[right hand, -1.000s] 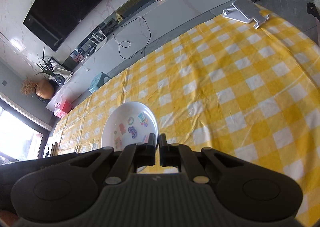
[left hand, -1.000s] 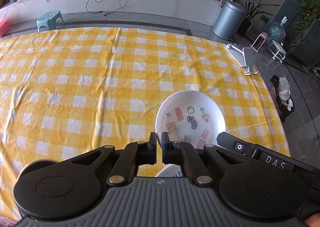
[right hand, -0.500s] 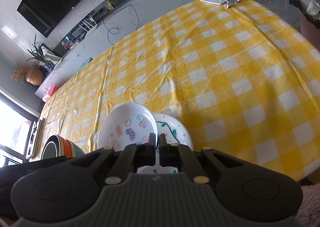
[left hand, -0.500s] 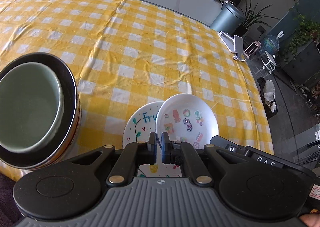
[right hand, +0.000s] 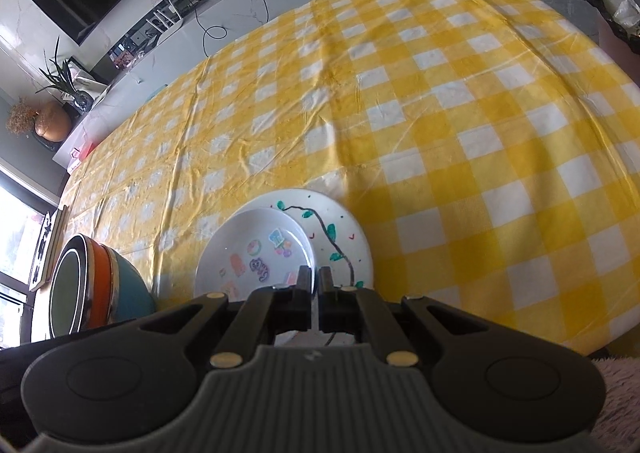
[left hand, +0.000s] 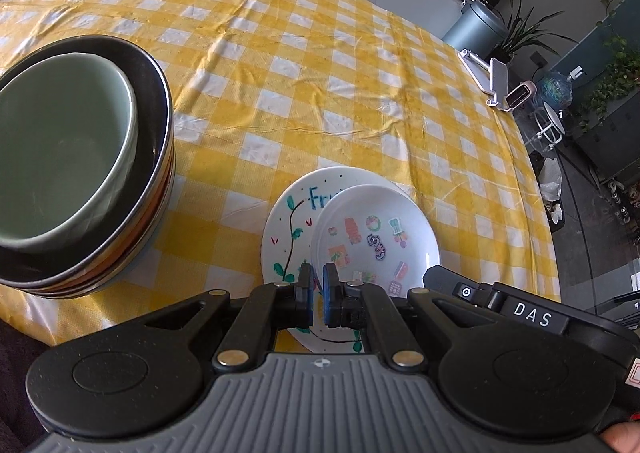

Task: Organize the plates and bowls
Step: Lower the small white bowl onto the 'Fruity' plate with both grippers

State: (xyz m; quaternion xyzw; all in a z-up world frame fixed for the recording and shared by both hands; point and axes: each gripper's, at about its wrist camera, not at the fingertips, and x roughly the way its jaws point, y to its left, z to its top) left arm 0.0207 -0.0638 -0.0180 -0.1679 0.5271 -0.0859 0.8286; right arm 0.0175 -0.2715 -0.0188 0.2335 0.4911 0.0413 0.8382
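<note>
Sticker plate, small, white, round, gripped at two rim points above a larger painted plate.

Left gripper clamped tight on the sticker plate's rim at 7 o'clock in the left wrist view; right gripper pinched shut on the same rim at 4 o'clock in the right wrist view. Being round, the sticker plate has no long axis; eating face up, overlapping the painted plate's 3 o'clock side in the left view; whether it touches, I cannot tell. Painted plate lies flat on the yellow checked tablecloth. Bowl stack, green bowl uppermost, stands at 9 o'clock of both plates, apart.
</note>
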